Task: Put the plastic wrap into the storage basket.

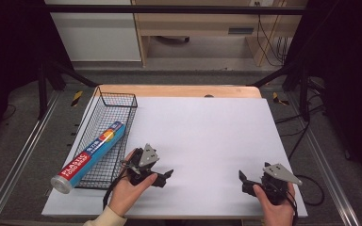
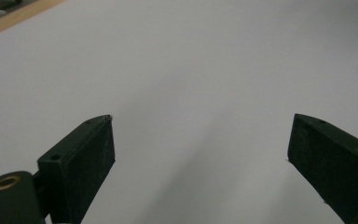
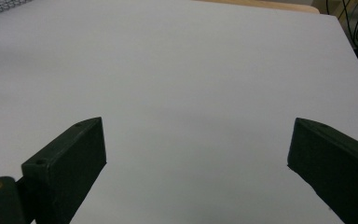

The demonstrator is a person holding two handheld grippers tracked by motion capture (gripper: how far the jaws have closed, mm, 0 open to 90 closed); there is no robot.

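Observation:
A long blue and red box of plastic food wrap (image 1: 89, 156) lies slanted in a black wire basket (image 1: 117, 94) at the table's left, with its silver near end sticking out over the basket's front rim. Just right of the basket, a hand holds my left gripper (image 1: 165, 176) low over the white board (image 1: 207, 132). It is open and points right. In the left gripper view, the left gripper (image 2: 200, 140) has only bare board between its jaws. My right gripper (image 1: 243, 182) sits near the front right edge, open. Its jaws (image 3: 198, 140) are wide apart with nothing between them.
The white board covers a wooden table (image 1: 179, 90) whose far edge shows beyond it. A corner of the basket (image 3: 0, 5) shows at the top left of the right gripper view. Black frame posts and cables (image 1: 306, 108) stand off the right side.

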